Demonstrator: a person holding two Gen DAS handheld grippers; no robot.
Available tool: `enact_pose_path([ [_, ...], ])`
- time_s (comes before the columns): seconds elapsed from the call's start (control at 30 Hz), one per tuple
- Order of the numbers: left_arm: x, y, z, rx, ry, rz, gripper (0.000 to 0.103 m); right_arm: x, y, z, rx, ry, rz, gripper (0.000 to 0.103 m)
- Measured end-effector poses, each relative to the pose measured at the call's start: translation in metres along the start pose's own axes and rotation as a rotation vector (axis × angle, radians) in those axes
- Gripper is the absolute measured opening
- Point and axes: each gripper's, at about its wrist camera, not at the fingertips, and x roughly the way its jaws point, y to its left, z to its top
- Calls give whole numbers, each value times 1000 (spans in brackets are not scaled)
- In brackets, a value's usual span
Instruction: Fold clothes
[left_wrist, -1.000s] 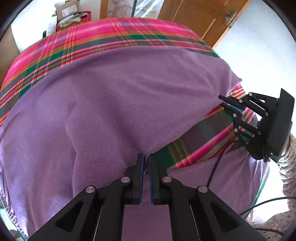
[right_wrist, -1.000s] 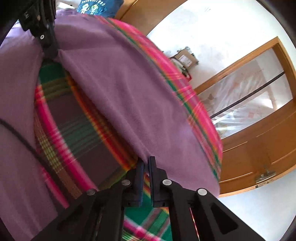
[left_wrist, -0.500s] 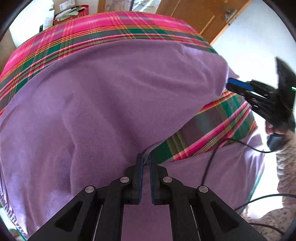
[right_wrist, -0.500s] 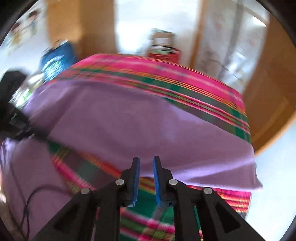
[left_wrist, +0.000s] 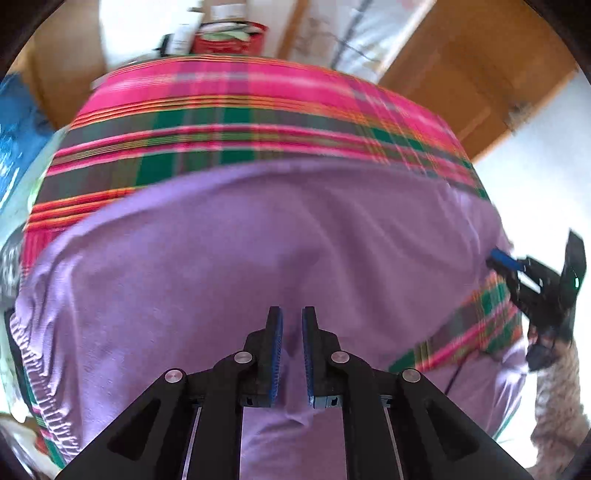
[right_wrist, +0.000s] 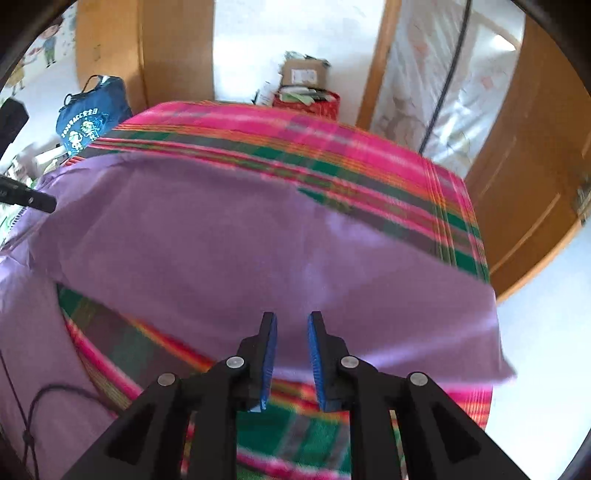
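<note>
A purple garment (left_wrist: 258, 258) lies folded over on a pink-and-green plaid cover (left_wrist: 240, 110). My left gripper (left_wrist: 291, 321) hovers just above the garment's near part. Its jaws are opening, with a narrow gap and no cloth pinched between the blue pads. My right gripper (right_wrist: 292, 325) hangs over the folded edge of the garment (right_wrist: 240, 240). Its jaws are opening too, and nothing is between them. In the left wrist view the right gripper (left_wrist: 517, 266) sits at the garment's right edge. The left gripper's tip (right_wrist: 33, 199) shows at the far left of the right wrist view.
A red box (right_wrist: 306, 99) of papers stands beyond the far edge. A blue bag (right_wrist: 88, 122) is at the far left and a wooden door (left_wrist: 480, 74) at the right. A black cable (right_wrist: 37, 406) trails over the cloth. A person's sleeve (left_wrist: 554, 387) is behind the right gripper.
Both grippers were shut on the purple edge and have let it go, their jaws now apart. The right wrist rolled upright. The left gripper slid across over the garment.
</note>
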Motion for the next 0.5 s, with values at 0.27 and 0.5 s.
enact_pose_path([
  [0.27, 7, 64, 21, -172, -23, 66, 14, 27, 13, 43, 49, -26, 129, 19],
  [0.5, 17, 89, 39, -235, -44, 46, 14, 63, 49, 83, 18, -12, 215, 19],
])
